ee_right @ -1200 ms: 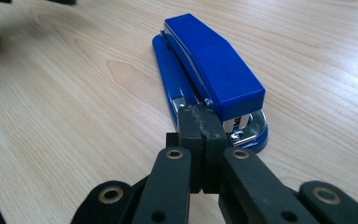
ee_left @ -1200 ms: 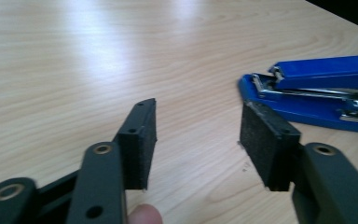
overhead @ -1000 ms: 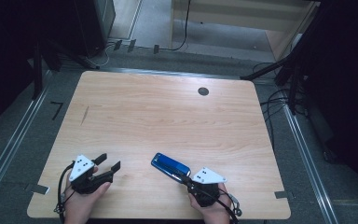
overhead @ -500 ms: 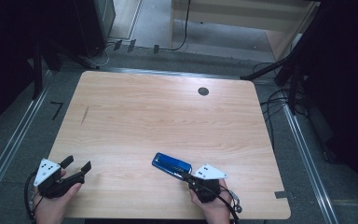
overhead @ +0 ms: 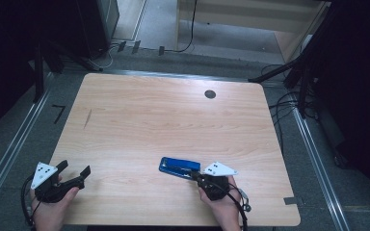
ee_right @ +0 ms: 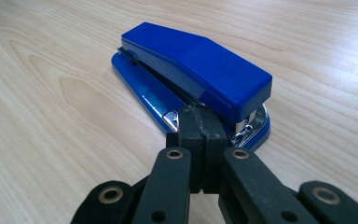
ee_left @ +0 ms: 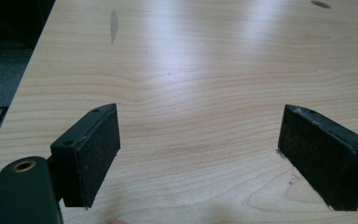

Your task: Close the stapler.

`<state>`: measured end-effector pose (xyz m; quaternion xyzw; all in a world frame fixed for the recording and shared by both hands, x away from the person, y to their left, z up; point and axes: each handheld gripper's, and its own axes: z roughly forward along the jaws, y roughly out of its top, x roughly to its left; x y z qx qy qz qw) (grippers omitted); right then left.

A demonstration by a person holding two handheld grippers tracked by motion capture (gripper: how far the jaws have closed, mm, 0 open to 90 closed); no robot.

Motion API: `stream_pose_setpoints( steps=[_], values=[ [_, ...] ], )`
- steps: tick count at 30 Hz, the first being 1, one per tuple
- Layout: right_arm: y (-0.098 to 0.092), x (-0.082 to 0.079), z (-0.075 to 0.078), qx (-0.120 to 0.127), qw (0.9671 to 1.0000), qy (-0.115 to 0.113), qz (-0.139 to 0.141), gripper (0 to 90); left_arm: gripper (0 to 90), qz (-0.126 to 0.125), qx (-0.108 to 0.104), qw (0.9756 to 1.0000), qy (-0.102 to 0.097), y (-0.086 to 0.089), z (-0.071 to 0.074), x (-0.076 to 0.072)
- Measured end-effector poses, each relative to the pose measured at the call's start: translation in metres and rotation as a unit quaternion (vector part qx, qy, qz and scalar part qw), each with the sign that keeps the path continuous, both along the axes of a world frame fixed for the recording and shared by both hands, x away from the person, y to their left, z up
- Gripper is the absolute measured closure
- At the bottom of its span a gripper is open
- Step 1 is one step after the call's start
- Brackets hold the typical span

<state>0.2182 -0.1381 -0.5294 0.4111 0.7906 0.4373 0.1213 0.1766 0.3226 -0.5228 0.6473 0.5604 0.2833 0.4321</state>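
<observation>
Stapler (overhead: 178,166) in blue plastic lies flat on the wooden bench (overhead: 164,120), straight ahead of the right tool (overhead: 196,175) and just at its tips. In the right gripper view that tool's (ee_right: 200,122) jaws are pressed together with nothing between them, their closed tips against the stapler's (ee_right: 191,74) near end, by the chrome metal under its top arm. The stapler's far end points away from the tool. The left tool (overhead: 73,169) sits at the bench's near left corner, well apart from the stapler. Its jaws have just been opening and now stand wide; in the left gripper view bare wood lies between its pads (ee_left: 95,154).
</observation>
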Motion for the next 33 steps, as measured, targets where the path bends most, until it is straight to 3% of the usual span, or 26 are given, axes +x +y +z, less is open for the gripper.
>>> stream_pose_setpoints(
  steps=[11,33],
  values=[
    [-0.006,0.015,-0.002,-0.01,0.9999,-0.002,-0.008,90.0,11.1,-0.008,0.0,1.0,0.005,0.0,0.0,0.001],
    [-0.004,0.022,-0.001,-0.02,0.9998,-0.007,-0.005,90.0,13.7,-0.007,0.005,0.9999,0.012,-0.001,0.0,0.002]
  ],
)
